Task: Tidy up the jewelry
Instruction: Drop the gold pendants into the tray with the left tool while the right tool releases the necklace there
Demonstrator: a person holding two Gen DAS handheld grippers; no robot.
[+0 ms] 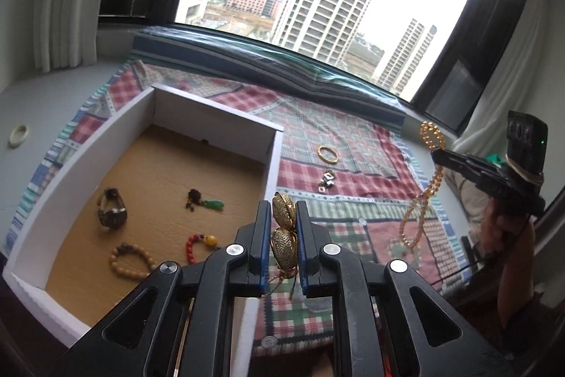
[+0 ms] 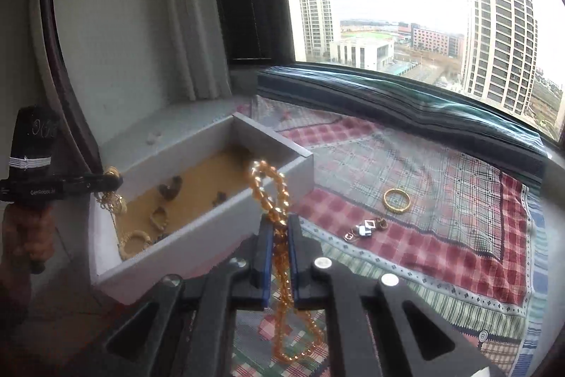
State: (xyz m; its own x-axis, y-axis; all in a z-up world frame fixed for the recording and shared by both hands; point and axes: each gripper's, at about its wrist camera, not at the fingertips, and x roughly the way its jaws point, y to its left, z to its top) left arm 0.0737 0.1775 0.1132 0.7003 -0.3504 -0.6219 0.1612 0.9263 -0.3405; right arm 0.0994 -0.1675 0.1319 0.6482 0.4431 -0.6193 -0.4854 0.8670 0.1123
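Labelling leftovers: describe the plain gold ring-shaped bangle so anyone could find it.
Start at the white open box on the plaid cloth under the window. The plain gold bangle lies flat on the cloth just beyond the box's right wall. Unlike the small silver-and-dark trinkets beside it, it is one smooth closed hoop.

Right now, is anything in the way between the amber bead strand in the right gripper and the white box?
Nothing visible. The right gripper holds the bead strand above the cloth, beside the box. Only the box's near wall lies between; the strand's top loop shows above its rim.
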